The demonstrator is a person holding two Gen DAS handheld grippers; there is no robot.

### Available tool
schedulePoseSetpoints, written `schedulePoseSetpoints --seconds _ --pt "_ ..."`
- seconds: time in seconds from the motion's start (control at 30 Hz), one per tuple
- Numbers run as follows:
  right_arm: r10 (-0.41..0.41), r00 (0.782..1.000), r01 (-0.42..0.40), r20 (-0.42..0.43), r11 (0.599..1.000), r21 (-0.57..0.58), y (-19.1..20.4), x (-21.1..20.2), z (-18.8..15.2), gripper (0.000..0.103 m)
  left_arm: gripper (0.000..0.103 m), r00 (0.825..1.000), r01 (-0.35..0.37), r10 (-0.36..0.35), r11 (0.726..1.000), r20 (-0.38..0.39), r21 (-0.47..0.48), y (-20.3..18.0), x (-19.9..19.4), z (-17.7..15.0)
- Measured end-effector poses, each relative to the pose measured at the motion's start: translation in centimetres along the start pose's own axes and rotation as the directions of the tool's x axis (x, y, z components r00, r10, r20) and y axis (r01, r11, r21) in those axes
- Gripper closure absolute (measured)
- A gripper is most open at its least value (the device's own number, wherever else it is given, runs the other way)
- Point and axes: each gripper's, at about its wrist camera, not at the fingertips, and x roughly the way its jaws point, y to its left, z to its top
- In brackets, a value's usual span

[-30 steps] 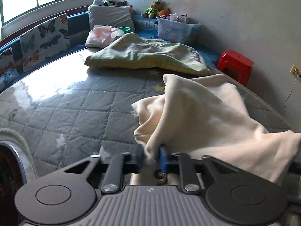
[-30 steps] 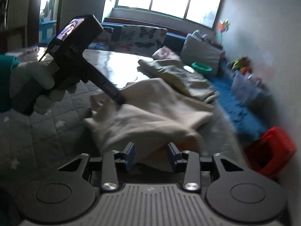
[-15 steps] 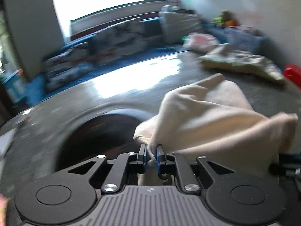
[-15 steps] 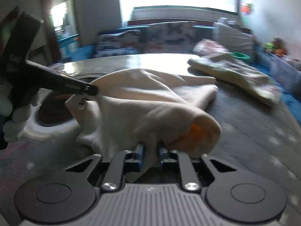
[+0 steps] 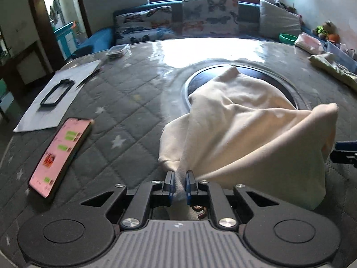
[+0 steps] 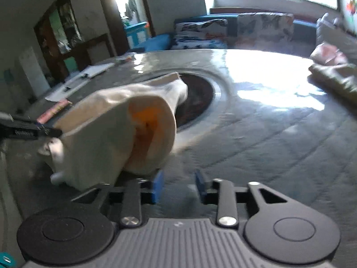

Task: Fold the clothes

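Cloth, a cream-coloured soft garment point(image 5: 250, 120), hangs bunched over the dark round inset point(image 5: 200, 82) of the grey quilted tabletop point(image 5: 125, 102). Your left tool point(image 5: 178, 184) pinches a fold of it tight between its blue pads. Your right tool point(image 6: 178, 184) stands wide apart with nothing between the pads, the garment just to its left. A pink-screened phone point(image 5: 60, 154) lies flat on the tabletop near a white paper sheet point(image 5: 55, 98).

Both wrist views low over quilted table point(image 5: 125, 102) — facing window, sharing cream garment point(image 5: 245, 120).
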Motion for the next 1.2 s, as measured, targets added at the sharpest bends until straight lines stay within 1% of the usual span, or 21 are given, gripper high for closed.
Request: schedulePoseSetpoints --seconds 0.07,0.13,0.23,0.27,0.3,0.4,0.5,0.53,0.57,0.63,0.67,0.7,0.73,0.77,0.8,0.83,0.87,0.93,1.0,1.1,1.2 --pt "0.039 0.999 -0.039 0.004 0.999 -0.009 0.6 0.4 0.2 0.062 0.091 1.000 -0.002 0.002 1.000 0.000 -0.004 0.4 -0.4 -0.3" --pt "-0.032 0.998 0.037 0.046 0.992 -0.122 1.8 0.1 0.7 0.062 0.091 1.000 0.009 -0.009 1.000 -0.006 -0.010 0.6 -0.3 -0.3" --pt "-0.127 0.984 0.158 0.124 0.947 -0.281 3.6 -0.5 1.6 0.063 0.091 1.000 0.017 -0.018 1.000 -0.023 -0.021 0.9 -0.5 -0.9" --pt "-0.155 0.976 0.198 0.153 0.923 -0.330 4.2 -0.7 1.9 0.077 0.091 1.000 0.021 -0.022 1.000 -0.022 -0.023 1.0 -0.5 -1.0" --pt "-0.181 0.966 0.239 0.183 0.895 -0.377 4.8 -0.9 2.1 0.094 0.091 0.999 0.025 -0.026 0.999 -0.022 -0.024 1.1 -0.5 -1.2" --pt "-0.246 0.928 0.361 0.281 0.787 -0.501 6.6 -1.5 3.0 0.096 0.091 0.999 0.043 -0.043 0.999 -0.019 -0.029 1.4 -1.0 -1.6" --pt "-0.289 0.876 0.475 0.385 0.647 -0.596 8.4 -2.1 3.8 0.096 0.091 0.994 0.107 -0.108 0.994 -0.025 -0.036 1.1 -1.6 -2.0" --pt "-0.298 0.857 0.511 0.420 0.594 -0.621 9.0 -2.3 4.1 0.096 0.090 0.991 0.131 -0.132 0.991 -0.028 -0.038 1.0 -1.8 -2.1" --pt "-0.302 0.838 0.543 0.455 0.552 -0.633 9.5 -2.6 4.4 0.096 0.089 0.987 0.155 -0.157 0.987 -0.030 -0.041 0.8 -1.9 -2.2" --pt "-0.296 0.810 0.575 0.506 0.571 -0.586 9.3 -4.1 5.5 0.076 0.088 0.988 0.151 -0.152 0.988 -0.038 -0.032 0.6 -1.8 -2.5" --pt "-0.315 0.810 0.571 0.495 0.613 -0.545 8.8 -4.4 6.0 0.052 0.086 0.989 0.144 -0.145 0.989 -0.043 -0.028 0.5 -1.7 -2.6" --pt "-0.329 0.817 0.557 0.473 0.660 -0.504 8.1 -4.6 6.4 0.050 0.086 0.989 0.137 -0.138 0.990 -0.048 -0.024 0.5 -1.6 -2.8" --pt "-0.325 0.850 0.505 0.415 0.727 -0.465 7.0 -4.6 6.3 0.050 0.085 0.990 0.134 -0.135 0.991 -0.040 -0.021 0.7 -1.9 -2.6" --pt "-0.315 0.880 0.452 0.357 0.789 -0.417 5.8 -4.5 6.2 0.050 0.081 0.991 0.131 -0.132 0.991 -0.033 -0.017 0.9 -2.1 -2.5" --pt "-0.298 0.907 0.397 0.298 0.843 -0.363 4.7 -4.5 6.1 0.054 0.079 0.991 0.128 -0.129 0.992 -0.026 -0.014 1.1 -2.3 -2.4" --pt "-0.276 0.931 0.343 0.240 0.886 -0.311 3.6 -4.4 5.8 0.055 0.078 0.992 0.125 -0.126 0.992 -0.019 -0.011 1.3 -2.6 -2.2" --pt "-0.253 0.951 0.296 0.179 0.913 -0.280 2.7 -4.0 5.1 0.057 0.078 0.992 0.123 -0.123 0.992 -0.011 -0.007 1.5 -2.8 -2.1" --pt "-0.199 0.977 0.210 0.071 0.950 -0.229 1.2 -3.2 3.5 0.062 0.075 0.993 0.117 -0.117 0.993 0.003 -0.001 2.0 -3.3 -1.8" --pt "-0.151 0.989 0.150 0.006 0.971 -0.189 0.3 -2.4 2.3 0.062 0.074 0.994 0.110 -0.111 0.994 0.018 0.006 2.4 -3.7 -1.6" --pt "-0.142 0.990 0.141 0.000 0.981 -0.136 -0.2 -2.2 1.8 0.062 0.074 0.994 0.101 -0.102 0.995 0.040 0.015 3.0 -4.5 -1.2" --pt "-0.127 0.989 0.133 0.078 0.988 -0.084 -0.2 -2.7 3.9 0.060 0.074 0.994 0.083 -0.081 0.996 0.072 -0.018 3.9 -3.4 1.1"
